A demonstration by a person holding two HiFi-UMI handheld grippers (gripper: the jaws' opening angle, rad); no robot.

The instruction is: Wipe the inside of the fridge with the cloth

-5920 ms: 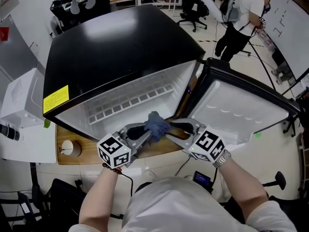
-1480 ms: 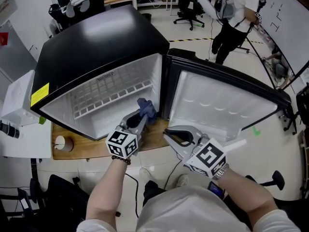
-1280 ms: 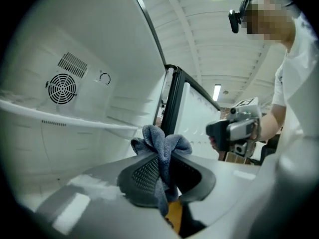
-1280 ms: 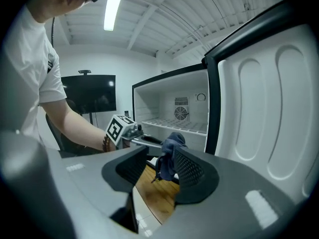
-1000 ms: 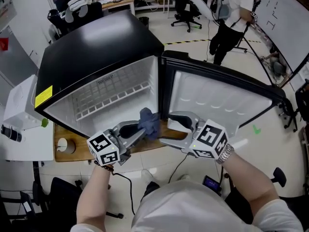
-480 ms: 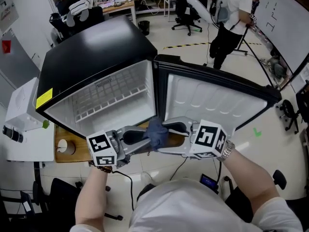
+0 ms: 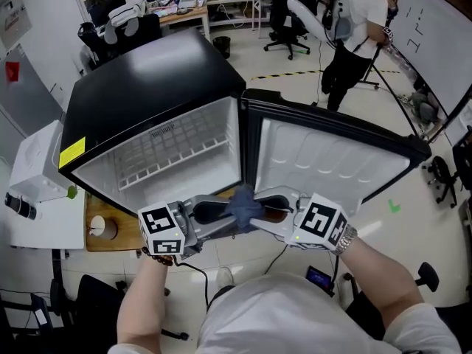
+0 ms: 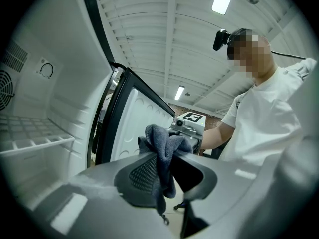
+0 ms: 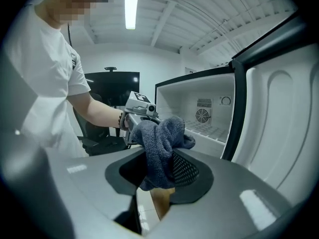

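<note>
Fridge [image 7: 147, 72]: black casing, white inside, door [image 7: 324, 161] swung wide open.
- Compartment lies just beyond and above the left hand-held gripper [image 7: 227, 216]. It holds one white wire shelf [image 7: 173, 150] across its upper part. The right gripper view shows a round fan grille [image 9: 202, 115] on the back wall, above that shelf.
- Door liner is white moulded plastic, beyond and above the right hand-held gripper [image 7: 259, 211].

Cloth [image 7: 243, 201]: dark blue-grey, bunched. It is outside the fridge, in front of the hinge edge where compartment meets door, caught between the tips of both hand-held grippers, which point at each other.

Left hand-held gripper: jaws have just been opening. The cloth hangs between them against one meshed pad, with a dark gap on the other side, so it is loose rather than squeezed.

Right hand-held gripper: jaws have just been closing and now pinch the cloth, its bulk bulging out past the tips.

Fridge stands on a wooden board [image 7: 125, 227], below and beside the left hand-held gripper.
</note>
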